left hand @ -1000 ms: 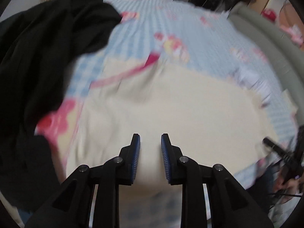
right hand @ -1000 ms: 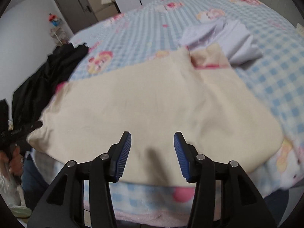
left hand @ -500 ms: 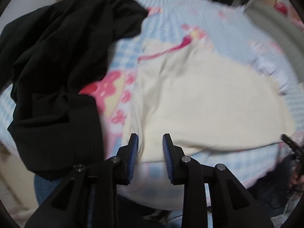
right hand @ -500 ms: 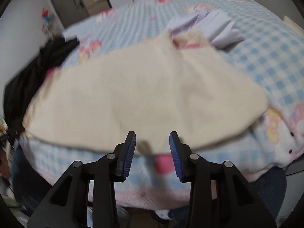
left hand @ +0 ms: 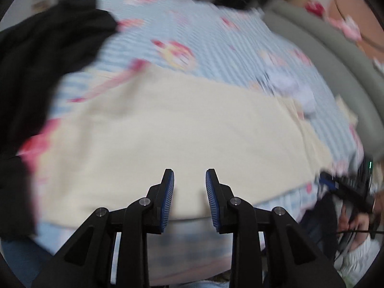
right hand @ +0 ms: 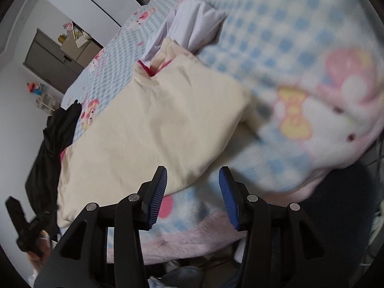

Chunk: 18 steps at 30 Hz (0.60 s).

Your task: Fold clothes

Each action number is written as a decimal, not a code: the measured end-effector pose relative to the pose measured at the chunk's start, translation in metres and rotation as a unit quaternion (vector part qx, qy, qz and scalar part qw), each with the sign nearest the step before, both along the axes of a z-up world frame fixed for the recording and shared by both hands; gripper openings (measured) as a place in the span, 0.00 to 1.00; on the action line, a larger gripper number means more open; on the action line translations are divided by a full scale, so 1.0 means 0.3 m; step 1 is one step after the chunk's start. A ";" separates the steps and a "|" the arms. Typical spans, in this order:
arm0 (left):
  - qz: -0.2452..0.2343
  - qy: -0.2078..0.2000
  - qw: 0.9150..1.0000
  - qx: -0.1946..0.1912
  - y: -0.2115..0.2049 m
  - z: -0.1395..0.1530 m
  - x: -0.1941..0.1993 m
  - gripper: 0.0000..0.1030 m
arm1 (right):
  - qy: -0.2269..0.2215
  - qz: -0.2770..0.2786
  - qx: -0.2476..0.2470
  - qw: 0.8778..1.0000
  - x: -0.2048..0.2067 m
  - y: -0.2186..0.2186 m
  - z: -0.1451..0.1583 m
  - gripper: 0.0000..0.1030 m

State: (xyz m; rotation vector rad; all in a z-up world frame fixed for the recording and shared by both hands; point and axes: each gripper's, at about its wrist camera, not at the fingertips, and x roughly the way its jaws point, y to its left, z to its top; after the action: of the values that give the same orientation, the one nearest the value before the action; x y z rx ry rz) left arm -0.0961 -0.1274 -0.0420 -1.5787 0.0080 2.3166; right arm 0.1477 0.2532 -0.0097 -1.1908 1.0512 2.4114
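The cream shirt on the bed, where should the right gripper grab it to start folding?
Likely the cream shirt at its near corner, which lies flat at the bed edge just ahead of the open right gripper. Come in low from the bed edge.

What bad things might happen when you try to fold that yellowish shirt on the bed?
The cream shirt lies right at the blanket's near edge, so a tug might slide it off the bed. The right tool, open over that edge, may pinch the fluffy blanket too. The black clothes lie close beside the shirt and could get dragged into the fold.

Garment (left hand: 182,129) on bed (left hand: 216,40) — clothes pile (left hand: 36,67) left
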 end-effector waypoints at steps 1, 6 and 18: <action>-0.016 -0.015 1.000 -0.009 0.044 -0.024 -0.006 0.30 | 0.006 -0.002 0.011 1.000 -0.014 0.002 -0.003 0.46; -0.021 -0.054 0.998 -0.011 0.081 -0.095 -0.010 0.31 | 0.012 -0.007 0.019 1.000 -0.103 0.062 -0.051 0.48; -0.045 -0.042 0.994 0.087 0.194 0.099 -0.116 0.41 | 0.129 0.208 0.109 0.964 -0.332 -0.283 0.169 0.05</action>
State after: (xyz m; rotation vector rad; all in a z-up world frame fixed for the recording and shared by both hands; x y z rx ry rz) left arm -0.1311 -0.0692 -0.0124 -1.5530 -0.1373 2.1194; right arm 0.0481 0.1683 0.0410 -1.1347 0.6150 2.9786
